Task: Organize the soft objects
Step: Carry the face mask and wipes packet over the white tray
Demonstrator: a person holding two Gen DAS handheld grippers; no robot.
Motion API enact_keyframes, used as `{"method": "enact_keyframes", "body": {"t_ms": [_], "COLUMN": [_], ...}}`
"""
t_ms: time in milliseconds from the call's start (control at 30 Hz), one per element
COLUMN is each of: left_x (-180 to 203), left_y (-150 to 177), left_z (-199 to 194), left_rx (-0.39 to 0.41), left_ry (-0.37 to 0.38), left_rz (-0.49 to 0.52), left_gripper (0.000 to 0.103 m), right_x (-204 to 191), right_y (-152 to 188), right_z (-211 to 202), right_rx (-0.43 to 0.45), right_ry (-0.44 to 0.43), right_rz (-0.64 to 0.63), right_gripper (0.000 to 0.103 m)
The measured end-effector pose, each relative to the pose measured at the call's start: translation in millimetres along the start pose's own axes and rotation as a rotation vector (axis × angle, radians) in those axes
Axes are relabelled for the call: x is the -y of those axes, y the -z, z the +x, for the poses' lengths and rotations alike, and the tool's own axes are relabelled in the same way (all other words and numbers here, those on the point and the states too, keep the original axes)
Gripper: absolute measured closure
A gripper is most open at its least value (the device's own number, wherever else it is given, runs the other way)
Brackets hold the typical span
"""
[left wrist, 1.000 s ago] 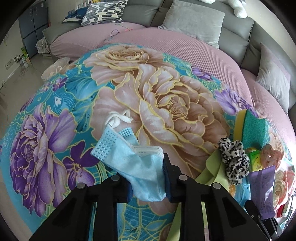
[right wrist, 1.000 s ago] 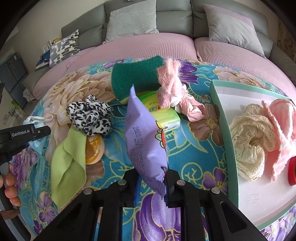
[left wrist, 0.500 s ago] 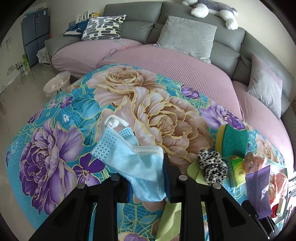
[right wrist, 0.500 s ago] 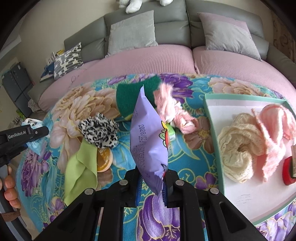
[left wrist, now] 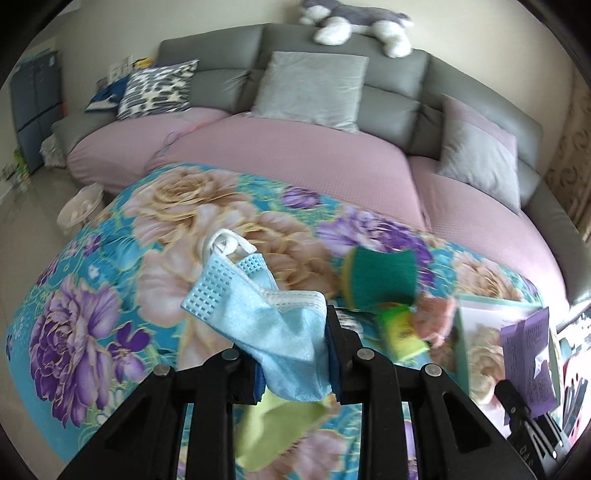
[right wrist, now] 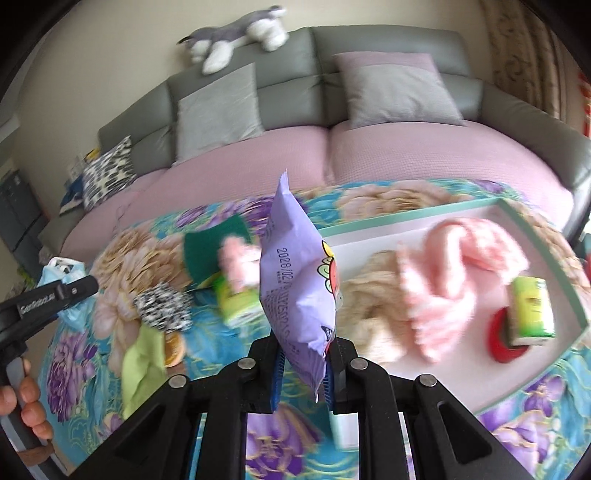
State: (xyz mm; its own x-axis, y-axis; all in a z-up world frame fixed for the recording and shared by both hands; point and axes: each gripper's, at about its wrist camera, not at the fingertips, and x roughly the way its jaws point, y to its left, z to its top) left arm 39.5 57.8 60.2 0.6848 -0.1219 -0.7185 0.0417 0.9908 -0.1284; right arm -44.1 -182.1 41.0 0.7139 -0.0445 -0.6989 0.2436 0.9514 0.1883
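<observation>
My left gripper [left wrist: 293, 363] is shut on a light blue face mask [left wrist: 258, 314] and holds it above the floral tablecloth [left wrist: 85, 317]. My right gripper [right wrist: 301, 373] is shut on a purple tissue pack [right wrist: 295, 277], raised near the left edge of the white tray [right wrist: 413, 216]. In the tray lie a cream lace scrunchie [right wrist: 369, 306], a pink fluffy cloth [right wrist: 458, 266], a green tissue pack [right wrist: 532, 306] and a red tape roll [right wrist: 498, 339]. On the cloth lie a green sponge [right wrist: 210, 247], a leopard scrunchie [right wrist: 162, 306] and a lime cloth [right wrist: 142, 365].
A grey sofa with pink seat covers [left wrist: 295, 147] and cushions runs behind the table. A plush toy [right wrist: 236, 33] lies on its backrest. A small basket [left wrist: 79, 208] stands on the floor at the left. A pink cloth [right wrist: 236, 266] and another green pack [right wrist: 240, 306] lie beside the sponge.
Both grippers have risen and swung right, each with its item held. The right gripper with the purple pack now sits closer to the tray; the green pack and tape in it have come into view.
</observation>
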Motion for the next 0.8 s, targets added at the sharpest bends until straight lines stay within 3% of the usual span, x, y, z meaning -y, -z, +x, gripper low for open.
{"method": "enact_keyframes", "body": {"t_ms": [367, 633, 800], "left_x": [100, 174, 212], "left_y": [21, 51, 74], "left_z": [-4, 8, 20], "left_rx": [-0.013, -0.067, -0.092], "left_ry": [0.16, 0.295, 0.322], "left_rz": [0.213, 0.378, 0.477], "left_gripper": [0.075, 0.075, 0.075], "right_x": [91, 133, 151], "right_y": [-1, 1, 2], "right_z": [-16, -32, -35], "right_rx": [0.023, 0.047, 0.057], "right_ry": [0.157, 0.207, 0.223], "right_rz": [0.18, 0.259, 0.297], "right_gripper": [0.085, 0.085, 0.085]}}
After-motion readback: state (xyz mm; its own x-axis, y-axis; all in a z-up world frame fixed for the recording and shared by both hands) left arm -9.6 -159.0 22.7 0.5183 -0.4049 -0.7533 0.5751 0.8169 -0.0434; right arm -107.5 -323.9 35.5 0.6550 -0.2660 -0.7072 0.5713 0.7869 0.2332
